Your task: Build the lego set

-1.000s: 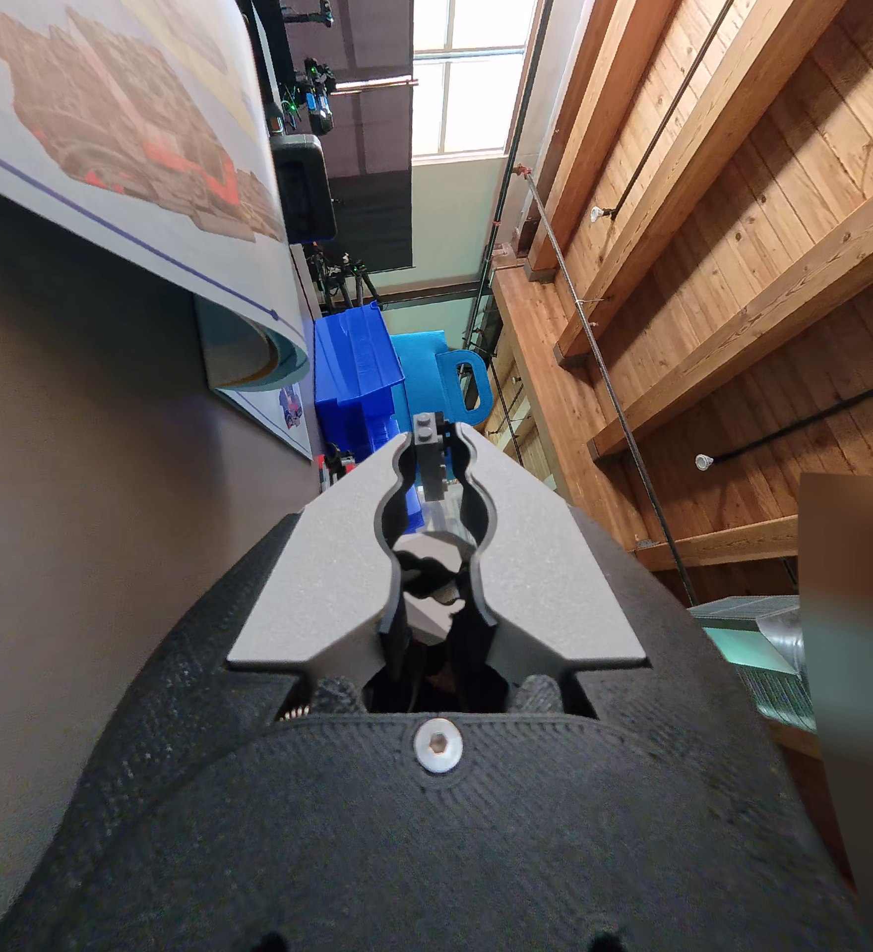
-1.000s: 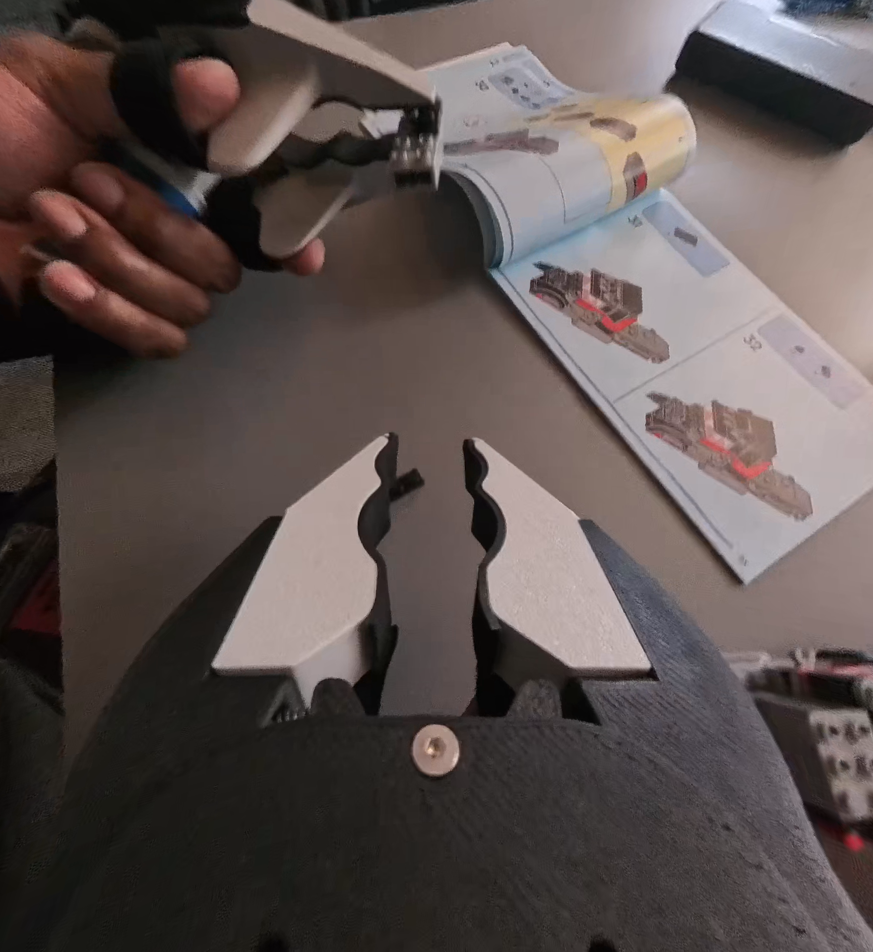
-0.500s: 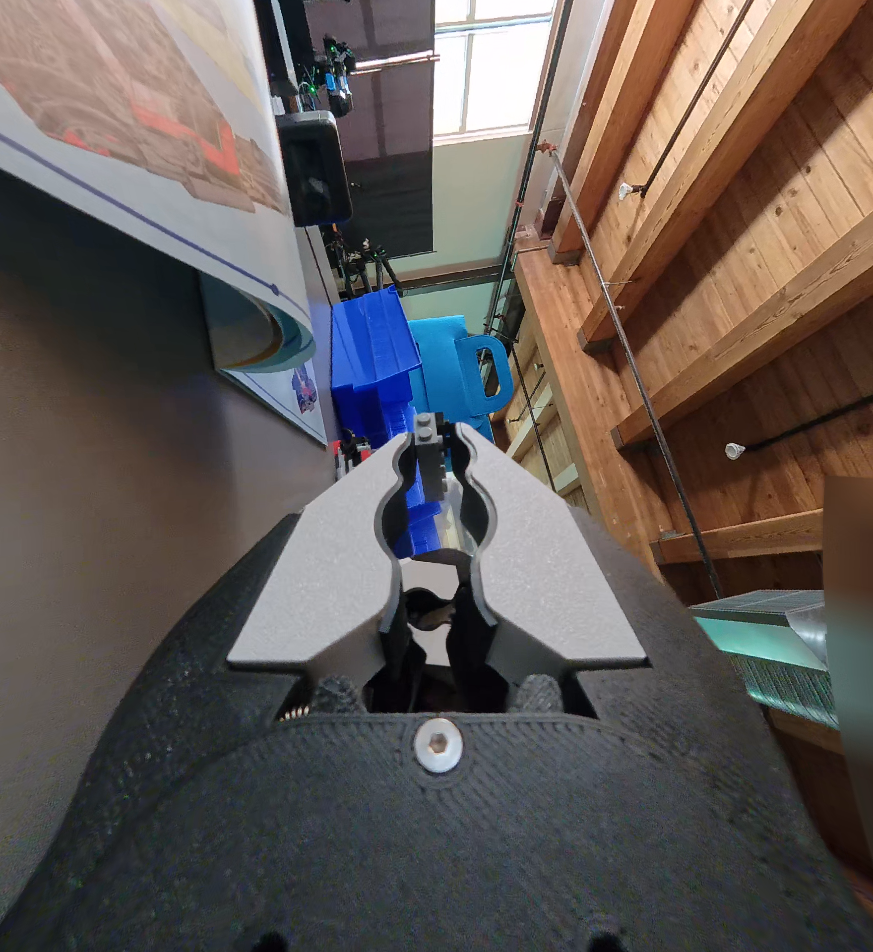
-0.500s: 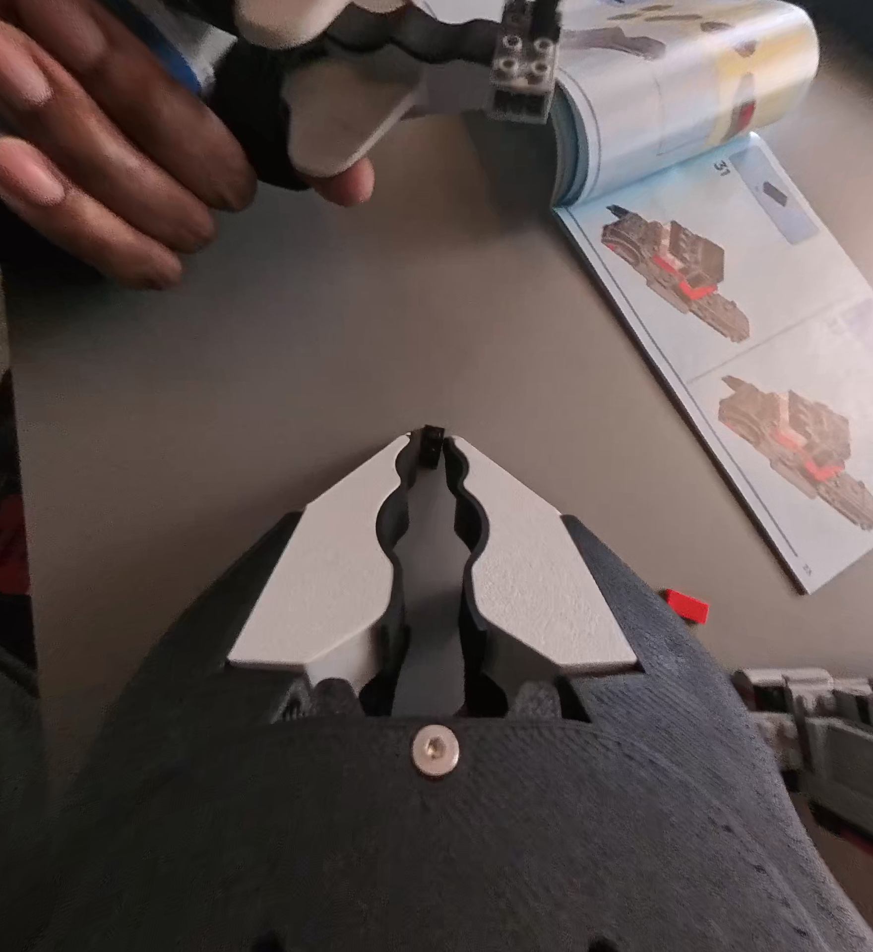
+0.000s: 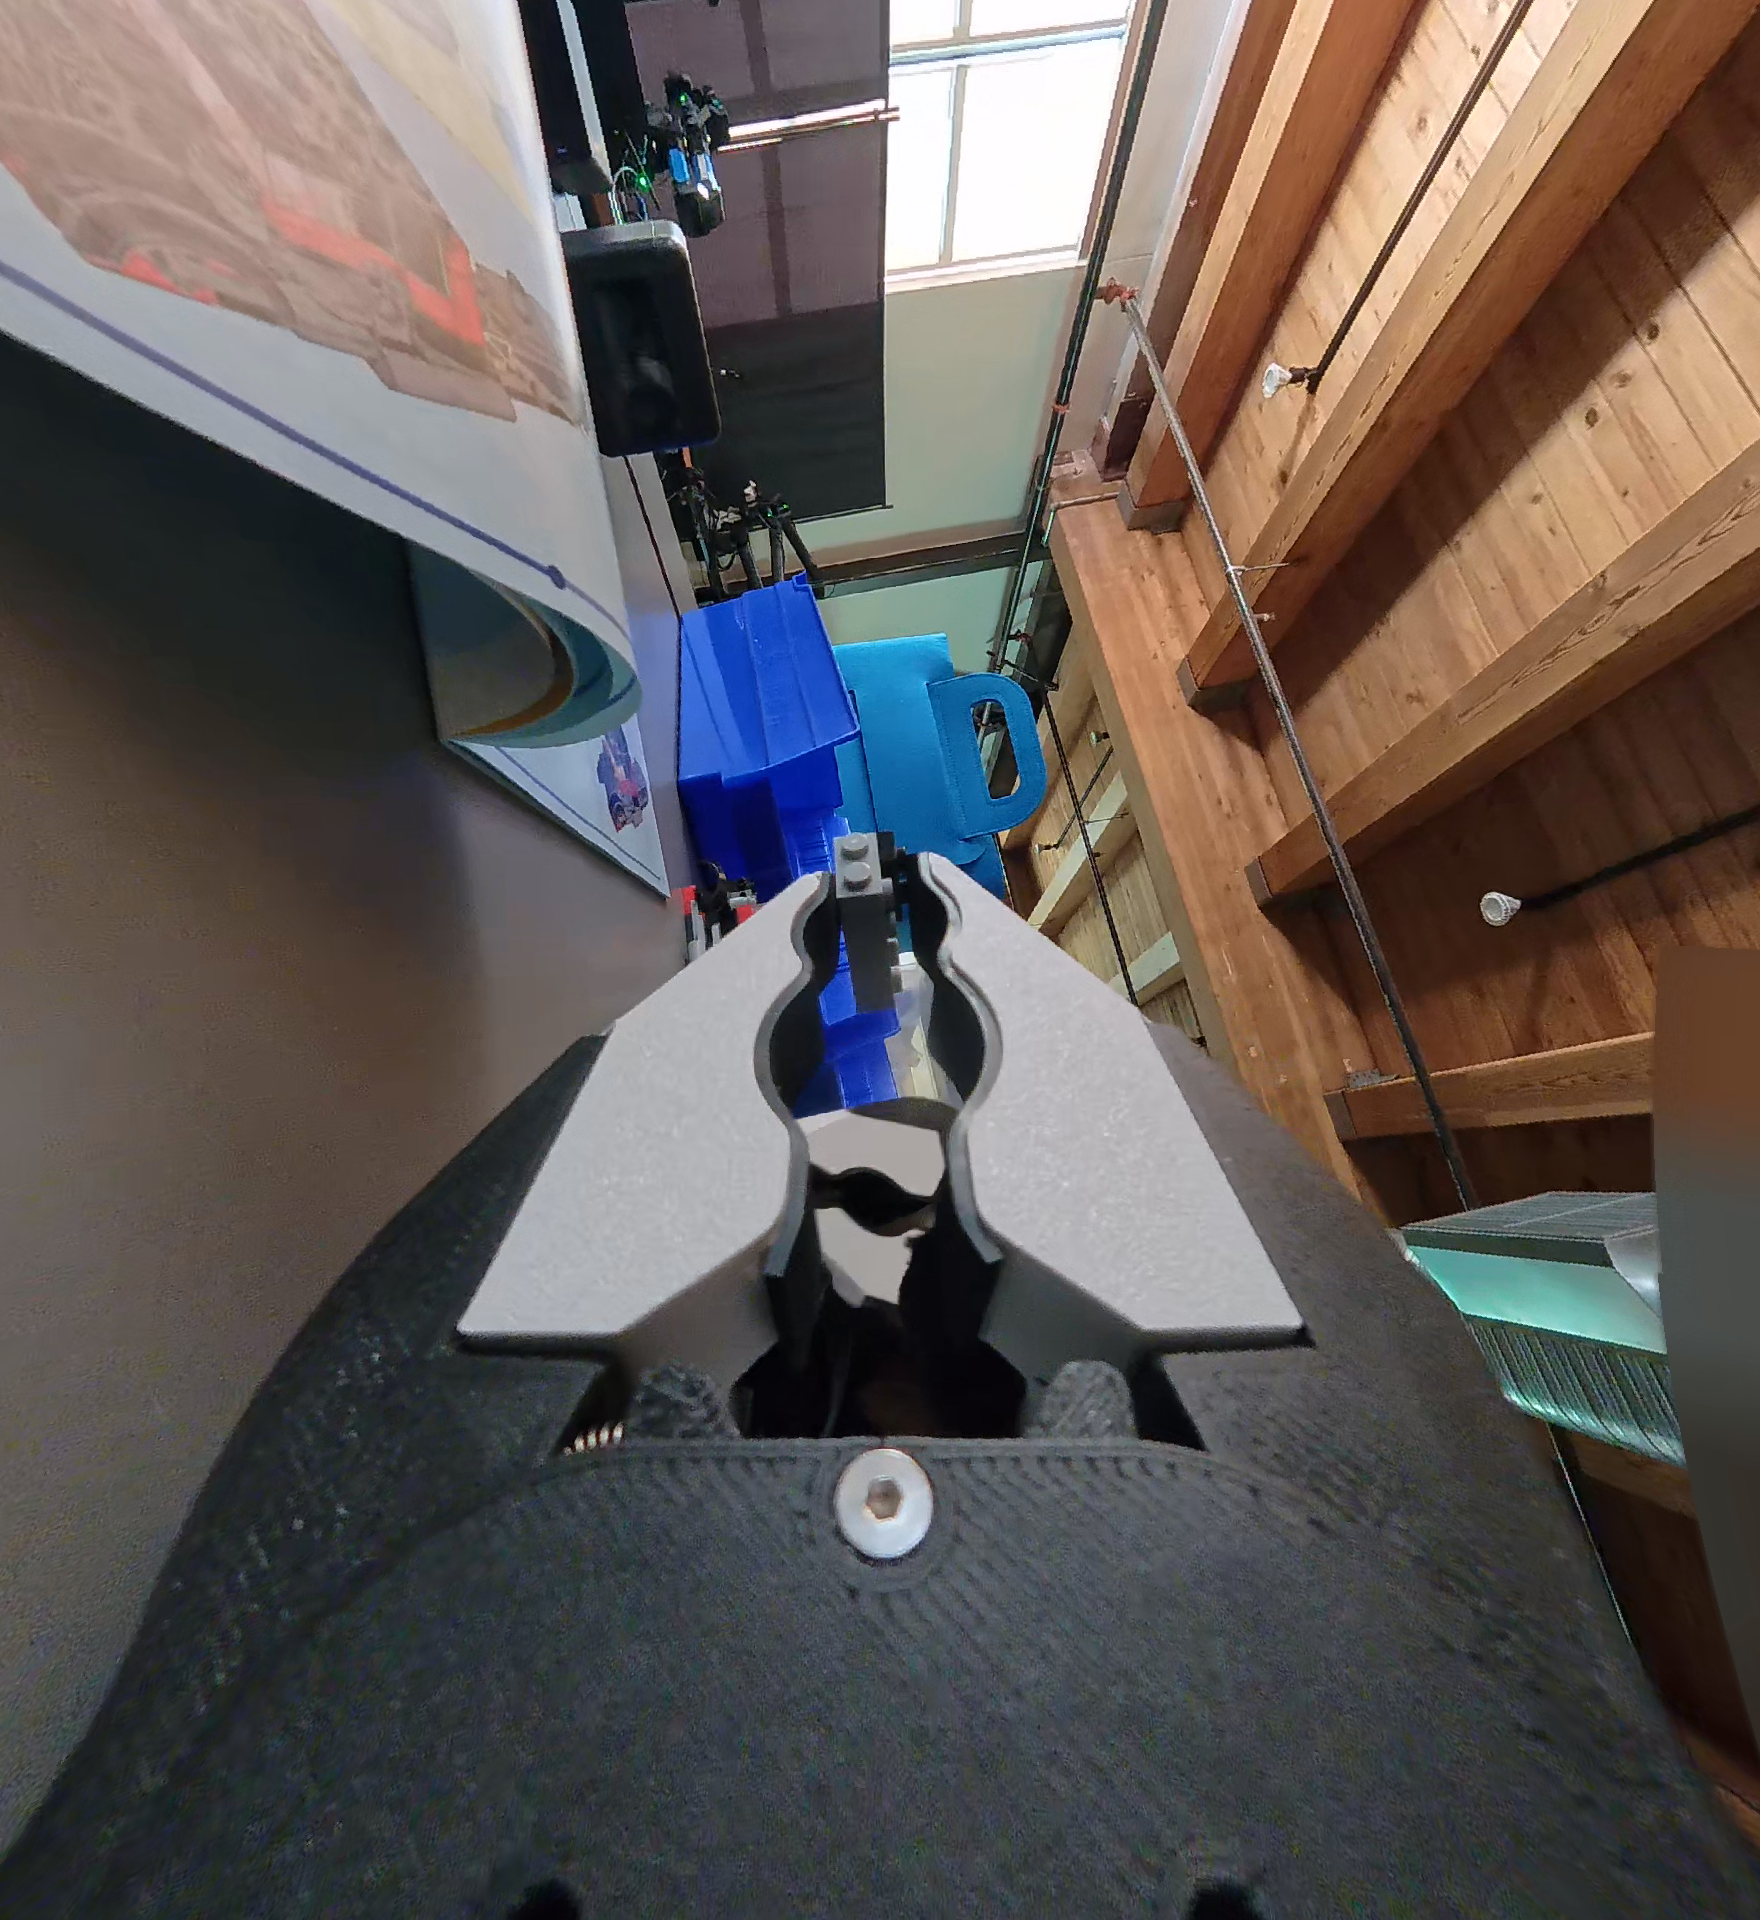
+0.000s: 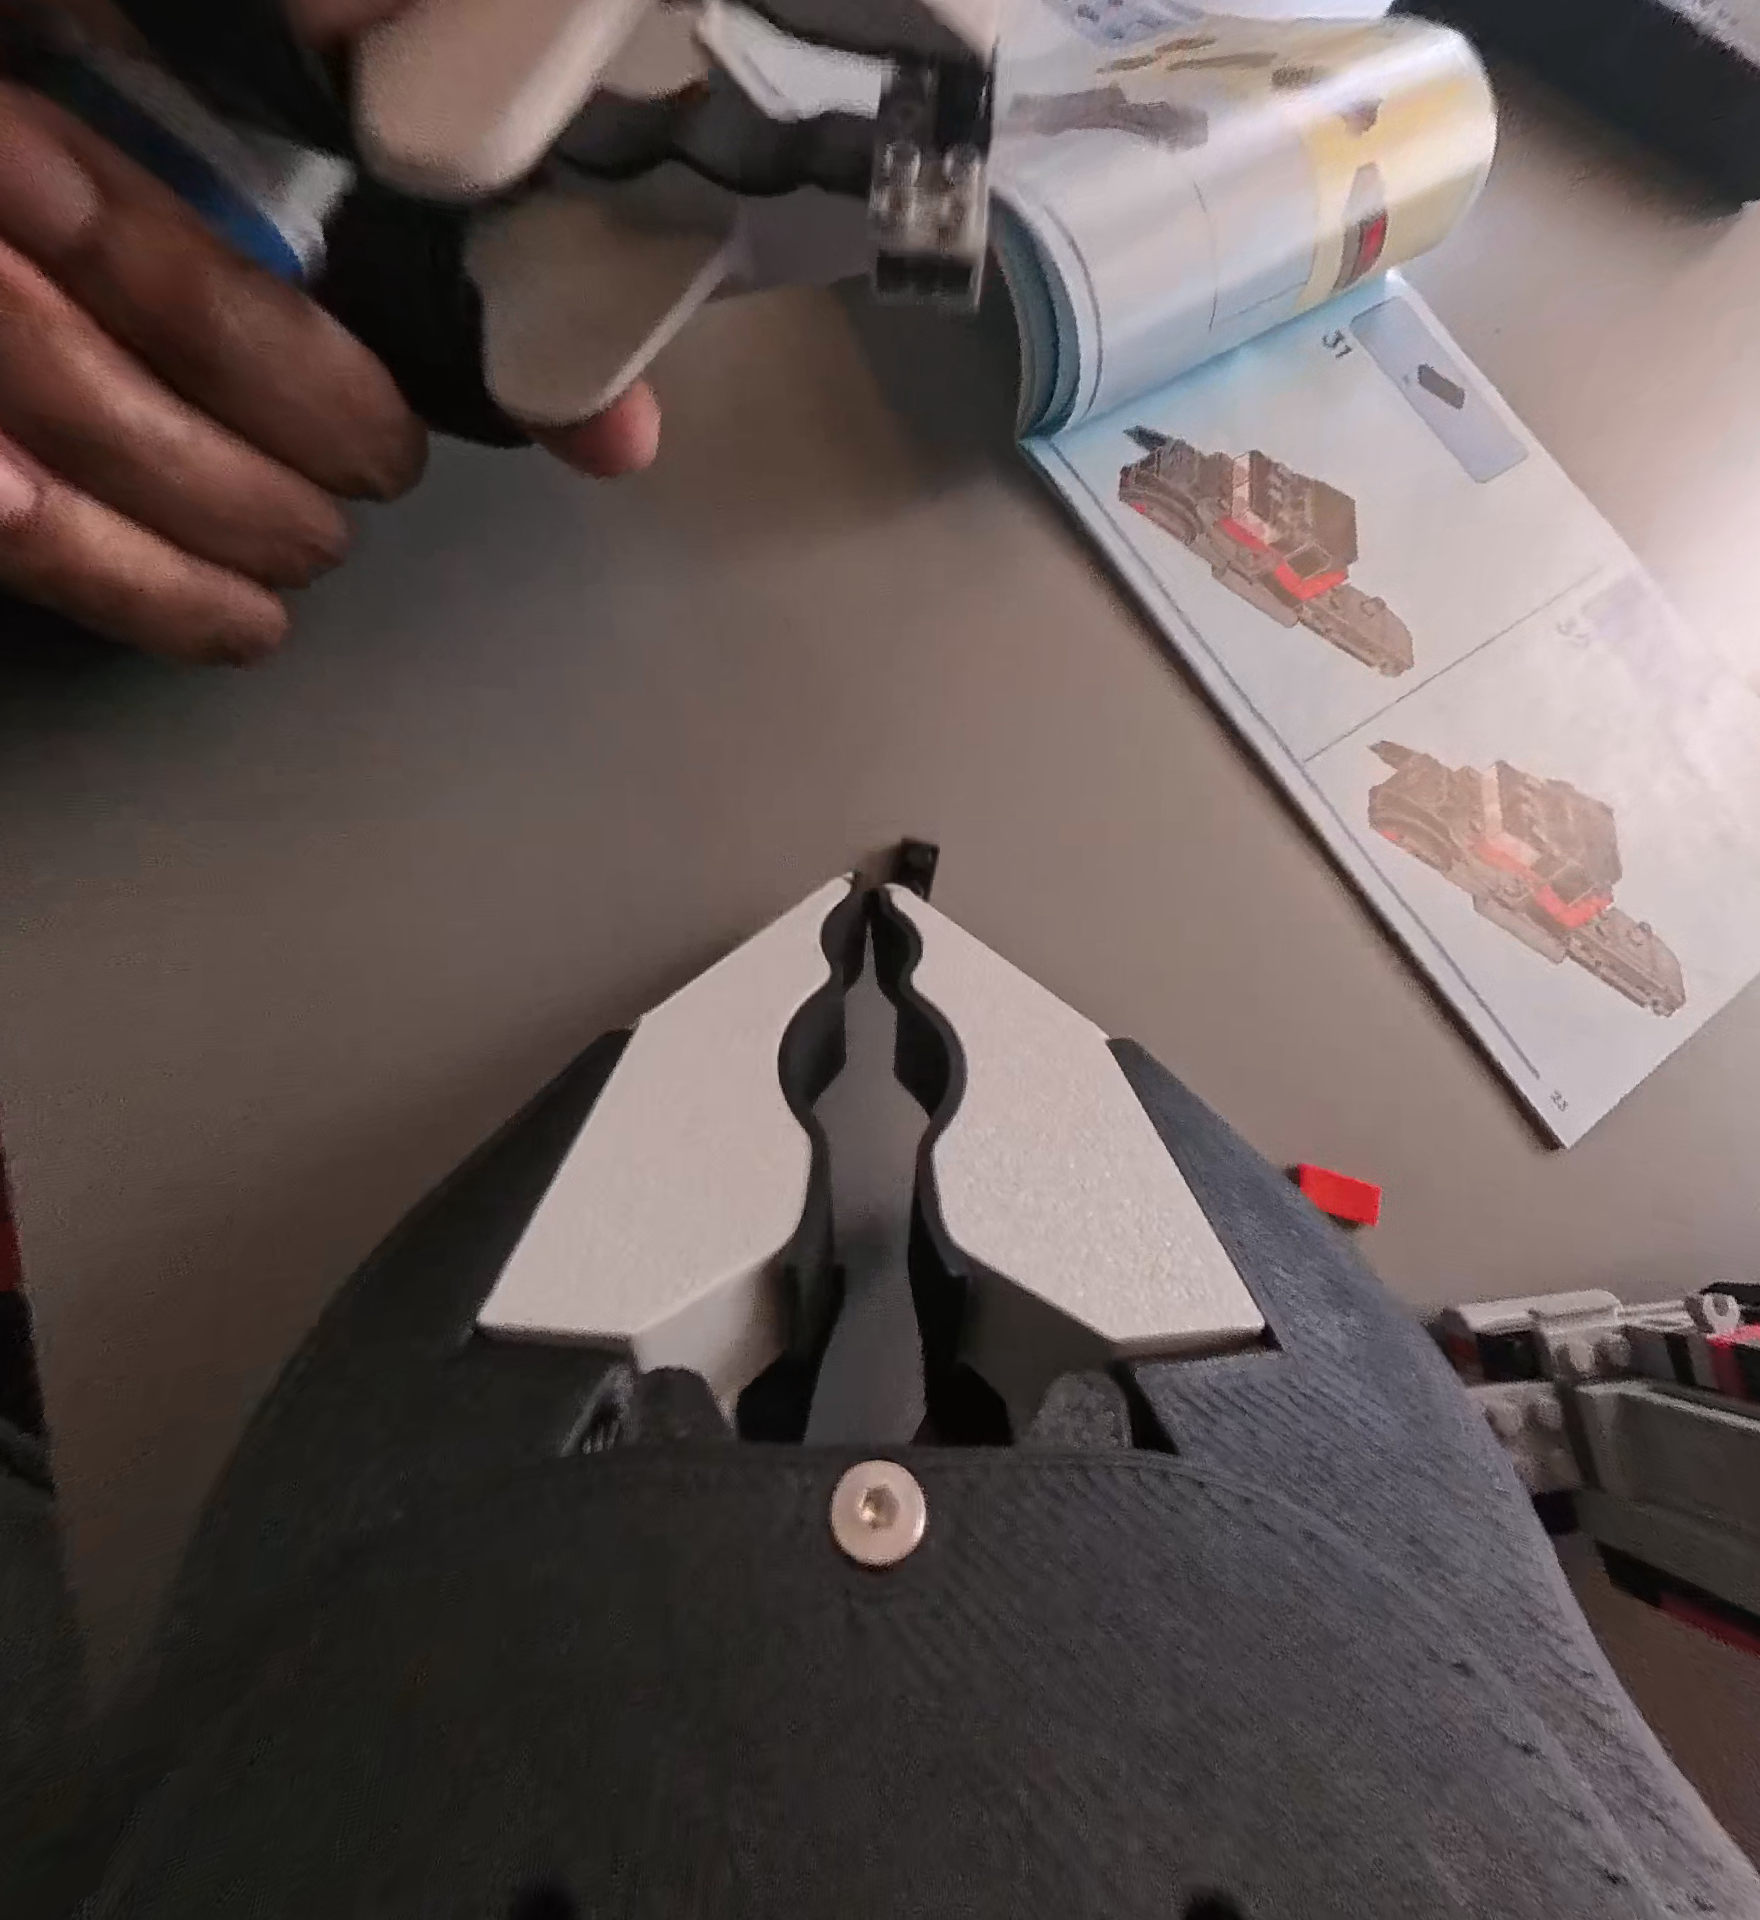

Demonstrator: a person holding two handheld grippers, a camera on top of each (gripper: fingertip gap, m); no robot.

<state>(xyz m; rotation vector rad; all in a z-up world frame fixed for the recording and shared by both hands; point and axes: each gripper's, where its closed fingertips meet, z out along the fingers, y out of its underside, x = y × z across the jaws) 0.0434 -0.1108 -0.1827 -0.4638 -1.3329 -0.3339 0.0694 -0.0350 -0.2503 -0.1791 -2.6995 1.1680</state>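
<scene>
The right tool (image 6: 874,891) has closed on a tiny black piece (image 6: 917,862); beyond it, the left tool (image 5: 874,902) clamps a light, rigid grey brick (image 5: 868,935) by its sides.

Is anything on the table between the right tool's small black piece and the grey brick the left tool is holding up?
Nothing visible. Only bare table lies between the small black piece and the grey brick; the instruction booklet sits off to the side.
</scene>
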